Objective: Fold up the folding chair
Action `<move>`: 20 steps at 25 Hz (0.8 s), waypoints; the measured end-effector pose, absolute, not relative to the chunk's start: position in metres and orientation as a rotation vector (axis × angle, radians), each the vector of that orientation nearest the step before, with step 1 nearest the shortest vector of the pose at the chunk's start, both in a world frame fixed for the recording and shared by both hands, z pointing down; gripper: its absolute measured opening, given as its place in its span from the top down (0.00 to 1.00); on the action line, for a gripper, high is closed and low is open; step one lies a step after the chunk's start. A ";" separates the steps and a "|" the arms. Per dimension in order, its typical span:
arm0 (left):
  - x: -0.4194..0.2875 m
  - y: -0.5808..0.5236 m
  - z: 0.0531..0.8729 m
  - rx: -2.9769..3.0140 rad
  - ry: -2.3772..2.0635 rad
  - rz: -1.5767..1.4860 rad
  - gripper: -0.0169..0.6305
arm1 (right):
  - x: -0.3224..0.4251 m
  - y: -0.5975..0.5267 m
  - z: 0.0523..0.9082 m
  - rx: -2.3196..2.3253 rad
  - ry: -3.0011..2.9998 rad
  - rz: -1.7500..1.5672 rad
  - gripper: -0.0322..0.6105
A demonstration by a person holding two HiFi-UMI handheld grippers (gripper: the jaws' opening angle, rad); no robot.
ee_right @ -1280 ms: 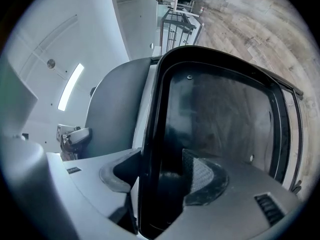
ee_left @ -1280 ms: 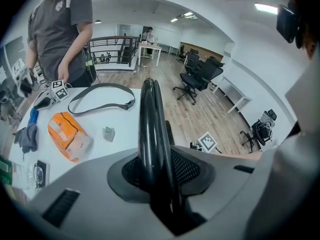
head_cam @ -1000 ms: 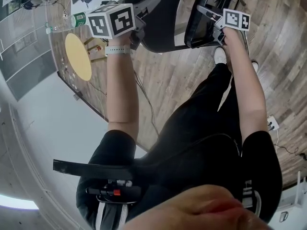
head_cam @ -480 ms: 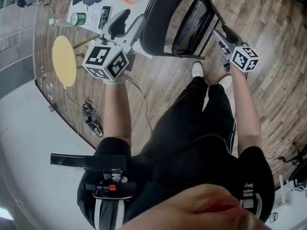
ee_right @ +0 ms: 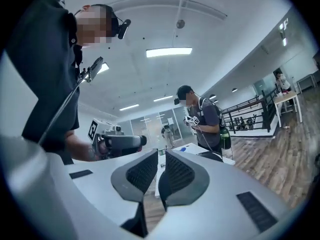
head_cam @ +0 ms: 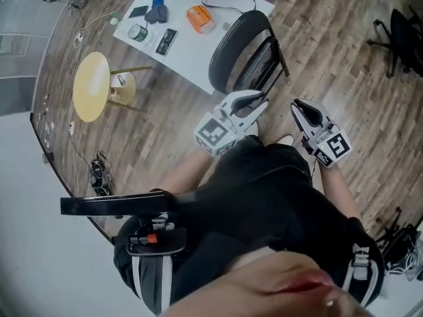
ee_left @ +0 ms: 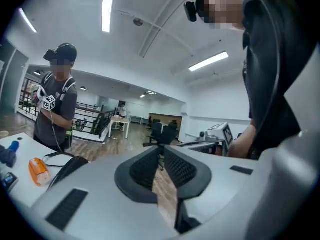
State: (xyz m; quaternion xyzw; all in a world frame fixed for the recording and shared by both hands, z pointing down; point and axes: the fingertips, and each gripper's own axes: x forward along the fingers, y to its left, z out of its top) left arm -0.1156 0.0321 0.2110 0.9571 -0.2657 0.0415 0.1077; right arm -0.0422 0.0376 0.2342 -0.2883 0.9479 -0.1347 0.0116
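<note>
Head view is showing both grippers drawn back from the folding chair (head_cam: 248, 48), which they were reaching down to a second ago; the chair is now standing on the wooden floor just beside the white worktop (head_cam: 198, 61), its seat seemingly lying up against its back, well apart from both tools; the left gripper (head_cam: 254, 101) is being held close in front of the person's body, pointing roughly level toward the chair; the right gripper (head_cam: 299, 104) is sitting beside it, also roughly level, its marker cube nearest the person; the jaws of both have just been closing; each pair is now standing nearly together with only a narrow slit left, and nothing is lying between them.
</note>
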 end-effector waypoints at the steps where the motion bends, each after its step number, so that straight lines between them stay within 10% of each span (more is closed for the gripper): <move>1: -0.112 0.045 0.210 2.827 -0.753 0.112 0.94 | -0.047 0.047 0.224 -0.871 2.966 -0.421 0.87; 20: -0.098 0.075 0.211 2.790 -0.788 0.056 0.97 | -0.064 0.088 0.189 -0.832 2.997 -0.340 0.93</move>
